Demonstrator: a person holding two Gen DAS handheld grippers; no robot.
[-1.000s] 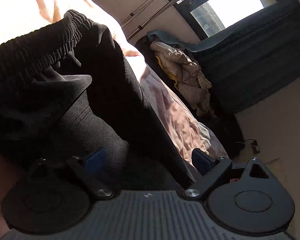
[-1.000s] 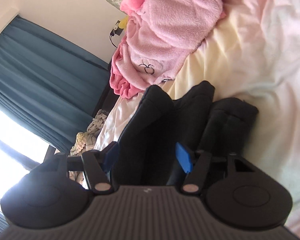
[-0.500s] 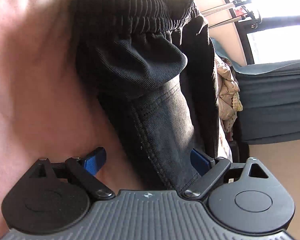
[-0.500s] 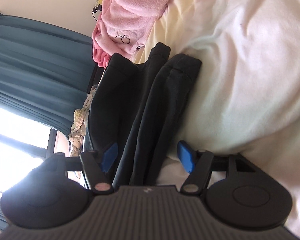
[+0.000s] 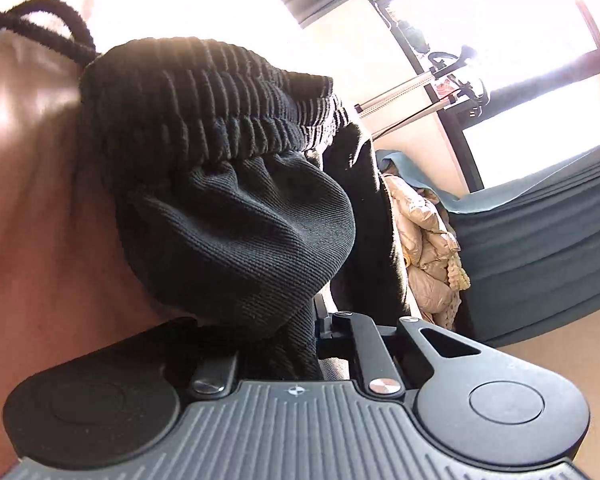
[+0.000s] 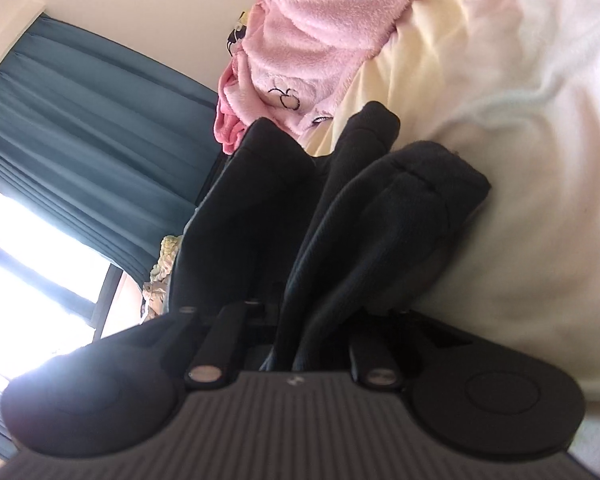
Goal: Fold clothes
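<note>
Black trousers (image 5: 236,232) with a ribbed elastic waistband (image 5: 204,100) and a drawstring (image 5: 40,28) fill the left wrist view. My left gripper (image 5: 296,344) is shut on the trouser cloth just under the waistband; its fingertips are buried in the fabric. In the right wrist view the trouser legs (image 6: 364,208) lie bunched on the pale bed cover (image 6: 540,160), cuffs pointing away. My right gripper (image 6: 300,336) is shut on a fold of the leg cloth, which hides its fingertips.
A fluffy pink blanket (image 6: 324,28) lies heaped on the bed beyond the cuffs. Teal curtains (image 6: 84,128) and a bright window (image 5: 520,92) stand to the side. A beige padded jacket (image 5: 424,248) is piled beside the bed, near a metal rack (image 5: 412,92).
Both grippers were open around the trousers earlier; now both have shut on the cloth. The left one has moved close under the waistband, the right one onto the legs.
</note>
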